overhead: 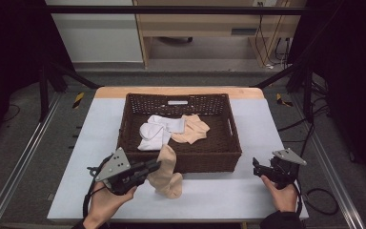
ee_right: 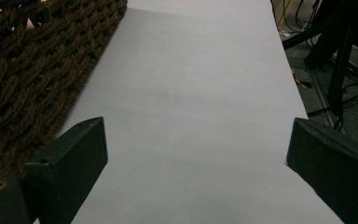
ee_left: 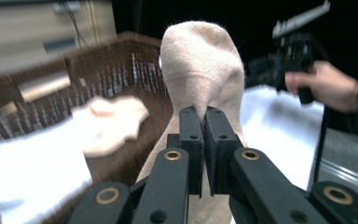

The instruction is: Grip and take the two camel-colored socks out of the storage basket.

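A beige sock [overhead: 167, 171] is pinched by the left gripper [overhead: 153, 166] just before the basket [overhead: 228, 152], where three socks [overhead: 171, 128] are already laid; the right gripper [overhead: 258, 168] is held spread, empty.

Even overhead light on the pale tabletop [overhead: 248, 191], dark surroundings; the left gripper view smears the basket [ee_left: 98, 65] and white socks [ee_left: 28, 172] with motion blur.

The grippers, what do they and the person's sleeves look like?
Both are black. The left claw and right claw each carry a grey three-cornered plate on top. The left gripper view shows brass-ringed pivots on its arms. A black cable trails from each. The right hand has a dark sleeve.
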A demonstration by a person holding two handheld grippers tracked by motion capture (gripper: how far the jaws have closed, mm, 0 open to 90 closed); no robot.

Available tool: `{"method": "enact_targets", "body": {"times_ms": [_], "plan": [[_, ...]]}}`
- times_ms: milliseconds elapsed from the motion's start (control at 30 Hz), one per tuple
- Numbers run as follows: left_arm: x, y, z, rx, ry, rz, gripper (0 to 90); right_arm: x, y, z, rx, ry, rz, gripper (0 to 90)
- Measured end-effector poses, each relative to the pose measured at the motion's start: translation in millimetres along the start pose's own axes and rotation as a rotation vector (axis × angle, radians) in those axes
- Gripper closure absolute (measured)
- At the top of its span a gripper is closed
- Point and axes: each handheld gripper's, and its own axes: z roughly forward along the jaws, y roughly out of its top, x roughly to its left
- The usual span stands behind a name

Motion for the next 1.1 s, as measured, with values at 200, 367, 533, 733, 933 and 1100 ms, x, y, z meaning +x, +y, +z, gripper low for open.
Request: {"method": "enact_targets", "body": {"times_ms": [200,367,533,733,933,1100], "plan": [[0.9,-33.6,16.7,0.119,-0.018,-0.042,85.9,0.0,-1.2,1.6,0.007,-0.001,-0.012,5.4],[3.4,-52.5,32.6,0.169,-0.015,-0.043,79.0,1.0,-2.5,3.3,0.021,0.0,-0.014,5.4],[6.5,-65.0,36.6,0.184,0.007,-0.04,69.7,1.6,-3.2,3.8,0.03,0.001,-0.014,5.4],[13.2,-72.4,23.4,0.156,0.064,-0.056,55.7,1.5,-3.3,3.6,0.028,0.001,-0.015,5.4],[22.7,-77.7,2.3,0.132,0.147,-0.075,42.4,-0.4,-3.9,2.8,0.023,0.0,-0.013,5.4],[39.0,-91.0,-19.7,0.137,0.24,-0.117,35.6,-2.7,-5.1,1.8,0.024,0.001,-0.002,5.3]]}}
